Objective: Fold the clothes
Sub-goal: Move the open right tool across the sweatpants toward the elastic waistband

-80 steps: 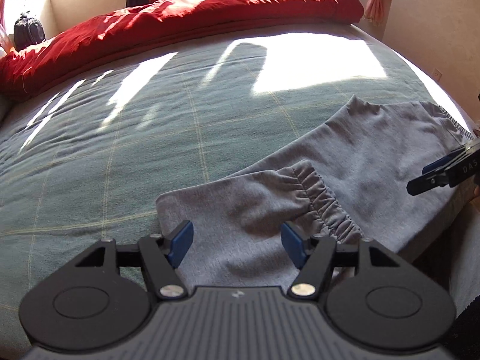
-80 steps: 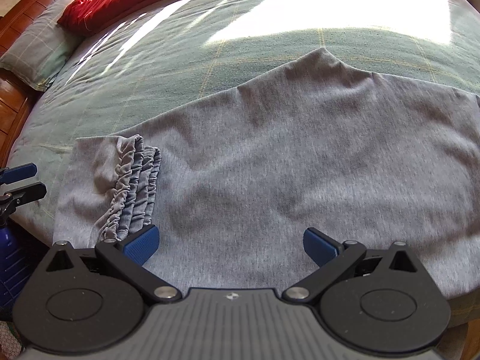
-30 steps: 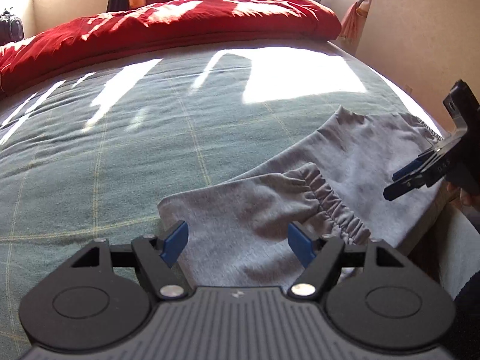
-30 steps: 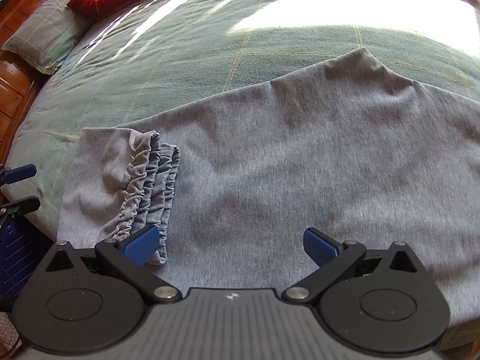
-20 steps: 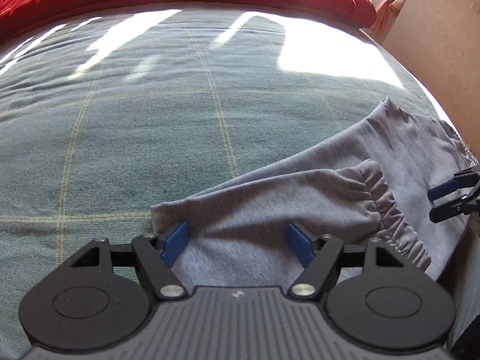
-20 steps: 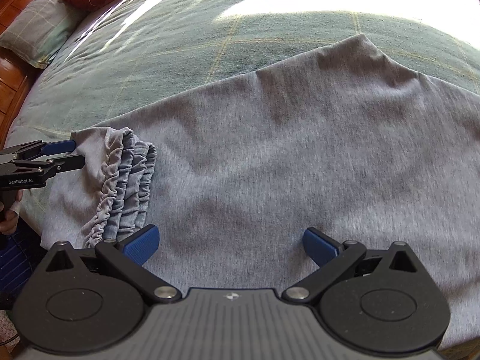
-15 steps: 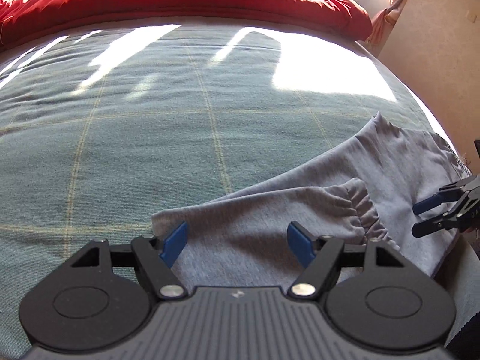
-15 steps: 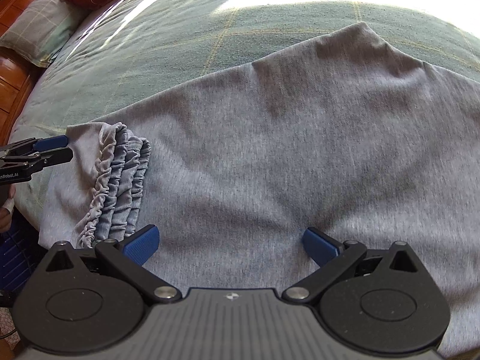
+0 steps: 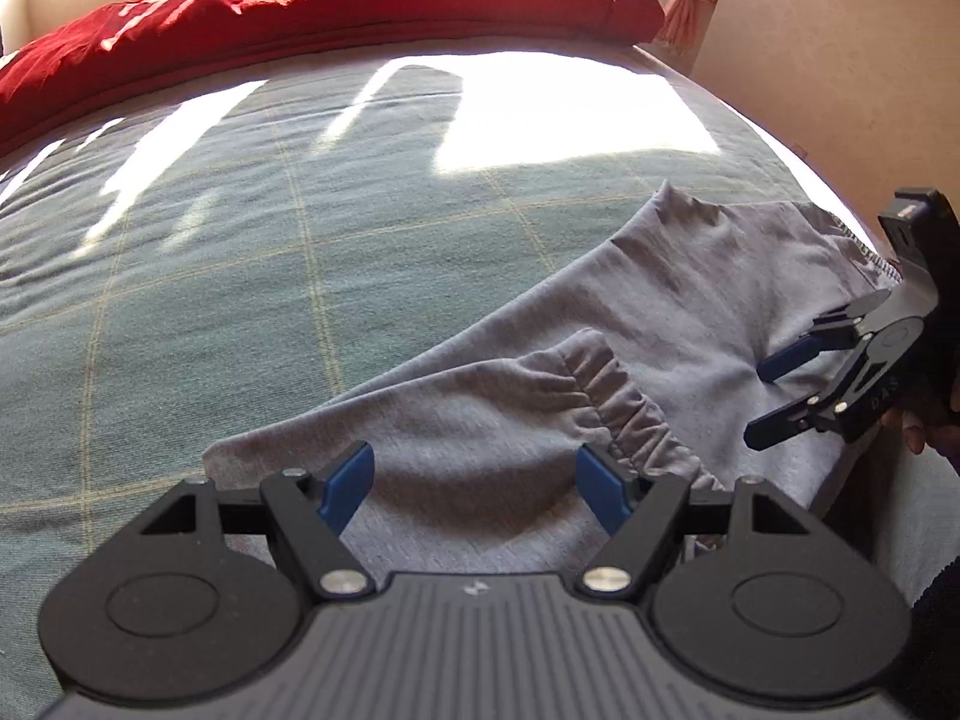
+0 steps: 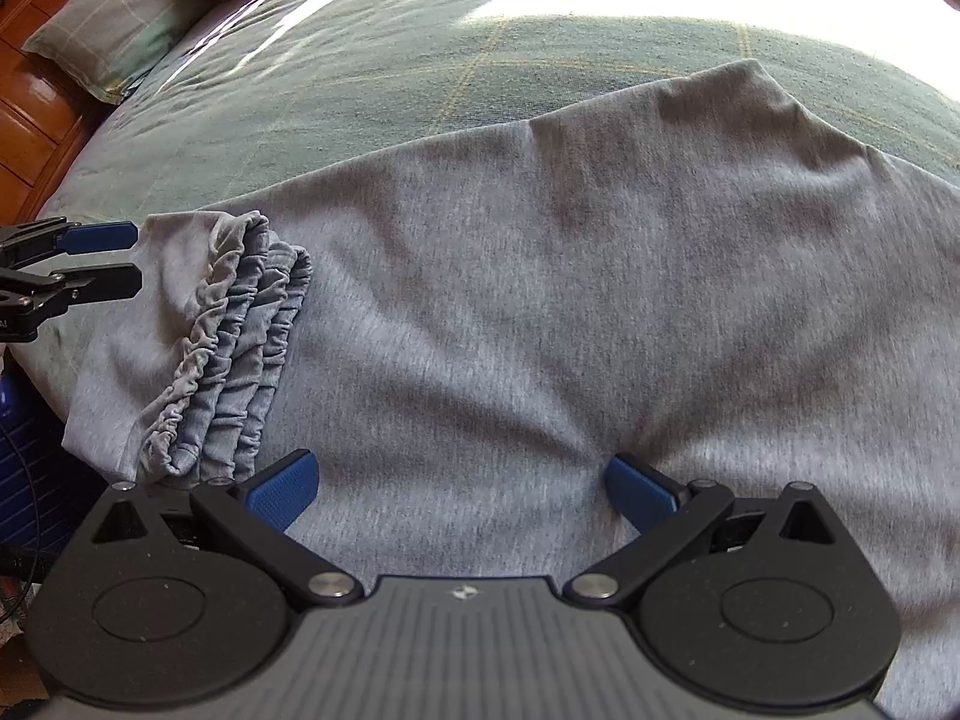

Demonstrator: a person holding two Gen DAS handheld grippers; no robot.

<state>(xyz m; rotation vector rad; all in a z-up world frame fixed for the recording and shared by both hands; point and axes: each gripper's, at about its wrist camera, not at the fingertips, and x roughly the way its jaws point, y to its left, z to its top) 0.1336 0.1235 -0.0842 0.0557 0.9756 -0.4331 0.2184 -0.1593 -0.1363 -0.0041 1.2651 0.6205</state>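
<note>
Grey sweatpants [image 10: 540, 300] lie folded on the green checked bedcover [image 9: 270, 252], with the gathered elastic cuffs [image 10: 234, 348] stacked at their left end. My right gripper [image 10: 461, 489] is open and low over the middle of the pants; creases run out from its right pad. My left gripper [image 9: 474, 486] is open over the cuff end of the sweatpants [image 9: 480, 420], with the cuffs [image 9: 618, 408] just right of its right pad. In each view the other gripper also shows open: the right gripper [image 9: 756, 403] and the left gripper [image 10: 137, 258].
A red duvet [image 9: 300, 12] is bunched along the far side of the bed. A green pillow [image 10: 102, 42] leans by a wooden headboard [image 10: 24, 96]. A beige wall [image 9: 840, 60] stands close on the right. A person's hand [image 9: 918, 432] holds the right gripper at the bed edge.
The right gripper has sunk toward the pants and creases have formed by its right pad. The left gripper shifted along the cuff end. Both stayed open.
</note>
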